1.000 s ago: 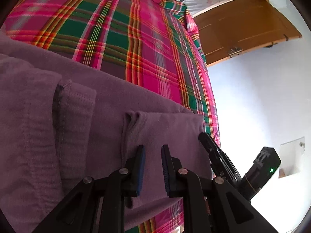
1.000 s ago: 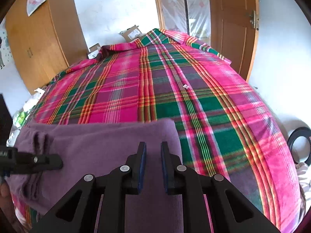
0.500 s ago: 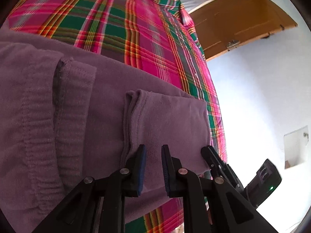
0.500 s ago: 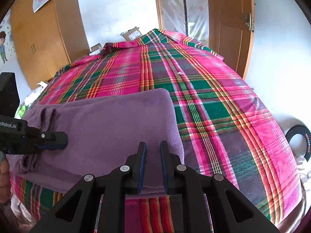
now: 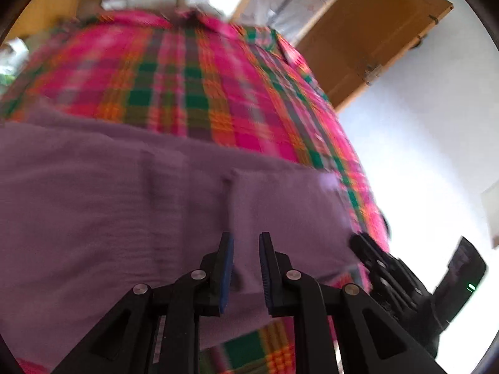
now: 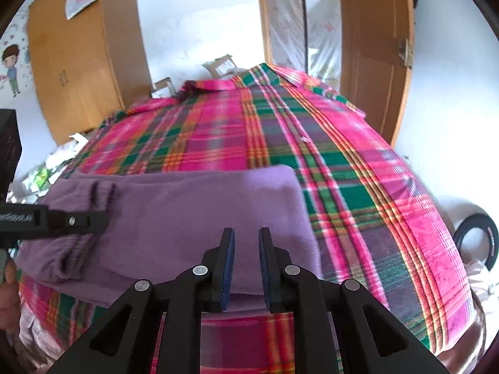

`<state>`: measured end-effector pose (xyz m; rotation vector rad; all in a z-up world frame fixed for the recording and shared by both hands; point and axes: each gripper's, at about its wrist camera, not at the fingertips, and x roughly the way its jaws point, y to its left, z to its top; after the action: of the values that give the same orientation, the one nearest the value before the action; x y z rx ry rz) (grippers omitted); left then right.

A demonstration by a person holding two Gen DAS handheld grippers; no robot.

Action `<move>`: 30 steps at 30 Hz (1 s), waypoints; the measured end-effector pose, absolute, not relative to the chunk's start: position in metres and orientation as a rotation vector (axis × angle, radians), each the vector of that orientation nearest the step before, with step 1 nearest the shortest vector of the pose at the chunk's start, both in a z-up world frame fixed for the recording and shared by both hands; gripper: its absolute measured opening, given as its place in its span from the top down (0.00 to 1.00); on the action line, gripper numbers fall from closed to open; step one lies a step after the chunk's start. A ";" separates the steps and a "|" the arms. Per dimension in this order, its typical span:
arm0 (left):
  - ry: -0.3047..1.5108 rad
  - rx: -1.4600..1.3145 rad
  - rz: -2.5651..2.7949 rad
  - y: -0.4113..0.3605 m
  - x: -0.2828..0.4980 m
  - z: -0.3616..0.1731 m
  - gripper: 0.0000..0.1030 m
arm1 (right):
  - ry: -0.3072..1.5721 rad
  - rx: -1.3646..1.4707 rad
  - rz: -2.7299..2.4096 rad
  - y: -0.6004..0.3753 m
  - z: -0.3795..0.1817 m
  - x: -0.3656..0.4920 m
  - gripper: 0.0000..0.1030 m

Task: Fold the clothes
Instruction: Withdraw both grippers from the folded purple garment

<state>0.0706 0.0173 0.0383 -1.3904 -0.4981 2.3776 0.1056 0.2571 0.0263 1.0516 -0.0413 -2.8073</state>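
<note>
Two claws are in front of me, and both have their blue-padded fingers parted by a narrow gap with nothing between them. From the right wrist view, my right claw (image 6: 246, 233) hangs above the near edge of the purple garment (image 6: 193, 218), which lies folded into a broad rectangle on the bed (image 6: 358, 187), close to the bed's near edge and toward its left side. The plaid blanket (image 6: 218, 131), pink, green and orange, covers the whole bed and shows beyond the garment and to its right. The garment's ribbed cuffs (image 6: 75, 255) bunch at its left end, and there my left claw (image 6: 99, 219) reaches in from the left, its tip over the cloth near those cuffs; whether it touches I cannot tell. At the left rim I see part of a hand (image 6: 9, 283). The left wrist view is blurred: the left claw (image 5: 246, 243) sits low over the purple garment (image 5: 109, 218), and the right claw (image 5: 361, 243) shows at the lower right beside the garment's far corner. Behind the bed stand a wooden wardrobe (image 6: 78, 62) and a wooden door (image 6: 377, 46), and a black ring (image 6: 461, 240) lies on the floor to the right.
</note>
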 end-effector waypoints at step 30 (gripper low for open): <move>-0.733 -1.464 2.712 -0.171 0.121 0.036 0.74 | 0.198 0.831 -2.305 0.052 0.029 0.132 0.81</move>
<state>0.1212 -0.1712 0.0359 -1.4644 -0.7329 2.7121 0.1319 0.0525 0.0290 0.8311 0.1980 -2.3049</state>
